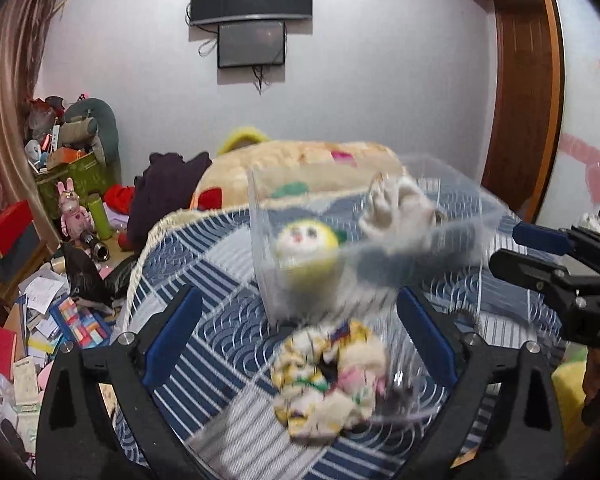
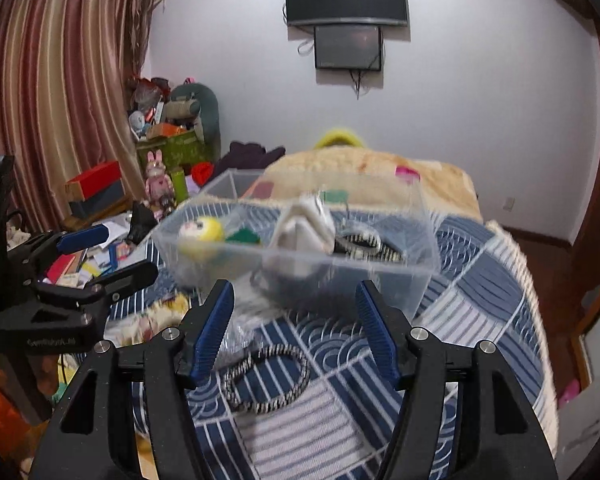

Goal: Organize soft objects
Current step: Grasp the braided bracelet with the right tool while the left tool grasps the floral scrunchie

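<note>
A clear plastic box [image 2: 380, 276] stands on the blue patterned bedspread [image 2: 472, 320]; it also shows in the left wrist view [image 1: 452, 240]. Inside it lie a yellow-and-white plush face [image 2: 201, 234], a white cloth [image 2: 306, 226] and striped scrunchies [image 2: 360, 242]. A yellow patterned scrunchie [image 1: 328, 376] lies on the bed between my open left gripper's [image 1: 306, 332] fingers, untouched. A black-and-white striped scrunchie [image 2: 267, 378] lies just below my open right gripper [image 2: 295, 320]. Both grippers are empty. The views are motion-blurred.
A beige plush blanket [image 2: 360, 176] lies behind the box. The floor to the left is covered with papers and boxes [image 1: 47, 320], a pink rabbit figure [image 1: 73, 212] and a green crate [image 1: 79, 180]. Two screens [image 1: 251, 12] hang on the wall.
</note>
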A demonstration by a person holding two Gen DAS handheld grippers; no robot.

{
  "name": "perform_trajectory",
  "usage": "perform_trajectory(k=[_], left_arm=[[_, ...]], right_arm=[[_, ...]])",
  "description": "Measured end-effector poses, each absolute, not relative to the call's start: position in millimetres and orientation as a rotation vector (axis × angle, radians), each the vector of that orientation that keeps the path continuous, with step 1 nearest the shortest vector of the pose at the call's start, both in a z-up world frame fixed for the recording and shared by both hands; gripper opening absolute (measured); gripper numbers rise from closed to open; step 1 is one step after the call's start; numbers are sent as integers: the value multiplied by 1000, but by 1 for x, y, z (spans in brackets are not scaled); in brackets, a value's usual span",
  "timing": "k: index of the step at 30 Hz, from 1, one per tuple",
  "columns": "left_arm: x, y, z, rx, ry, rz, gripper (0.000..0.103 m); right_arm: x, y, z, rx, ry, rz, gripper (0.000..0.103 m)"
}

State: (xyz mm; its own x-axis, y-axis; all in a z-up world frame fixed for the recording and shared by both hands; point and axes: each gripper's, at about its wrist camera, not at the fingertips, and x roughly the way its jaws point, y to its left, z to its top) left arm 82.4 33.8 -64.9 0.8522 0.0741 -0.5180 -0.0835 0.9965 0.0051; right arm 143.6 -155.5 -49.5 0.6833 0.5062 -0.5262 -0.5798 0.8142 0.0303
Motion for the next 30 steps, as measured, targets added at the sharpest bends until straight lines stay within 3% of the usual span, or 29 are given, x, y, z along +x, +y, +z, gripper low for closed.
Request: perform_trajectory(k=[9,17,21,23,27,30], left_arm=[[76,33,-95,5,585,112,99],[82,63,-108,-106,630,141,98],[89,70,-119,-118,677,137,82],[93,72,-126,-134,705,121,69],[93,77,-130,-172,702,92,60],[92,75,-129,-161,701,84,43]], right_arm=[[138,-158,-93,-61,701,673,60],[134,-140,-106,-148,715,671,62],[126,-130,-110,-239,676,639,62],[126,-129,-109,-260,663,620,52],[129,-136,-107,-257,653,592,36],[134,-145,-105,-224,661,588,16]])
